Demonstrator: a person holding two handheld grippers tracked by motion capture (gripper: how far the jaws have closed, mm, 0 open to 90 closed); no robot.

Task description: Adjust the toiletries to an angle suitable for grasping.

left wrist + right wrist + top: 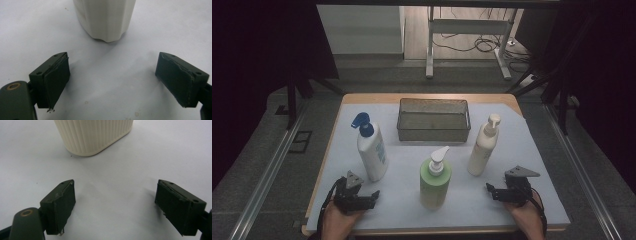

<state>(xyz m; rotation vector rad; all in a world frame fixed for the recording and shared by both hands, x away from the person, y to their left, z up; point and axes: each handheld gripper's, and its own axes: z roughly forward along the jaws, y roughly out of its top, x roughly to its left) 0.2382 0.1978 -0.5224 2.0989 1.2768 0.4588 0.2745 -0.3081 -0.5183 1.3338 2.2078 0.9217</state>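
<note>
my left gripper (371, 196): jaws wide, empty | my right gripper (490, 190): jaws wide, empty | white bottle (373, 150), cream bottle (483, 146) just ahead

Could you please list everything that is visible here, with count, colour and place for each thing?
pump bottle with blue head: one, white body, left part of the table, upright, just ahead of the left tongs.
green pump bottle: one, pale green with white pump, front centre, upright.
cream pump bottle: one, cream with ribbed body, right of centre, upright, ahead of the right tongs.
mesh basket: one, grey metal, back centre of the table, nothing in it.
table cover: one, white, over the wooden table.
left tongs: one, black, front left, jaws open, holding nothing.
right tongs: one, black, front right, jaws open, holding nothing.
hands: two, at the front edge, one holding each tongs.
</note>
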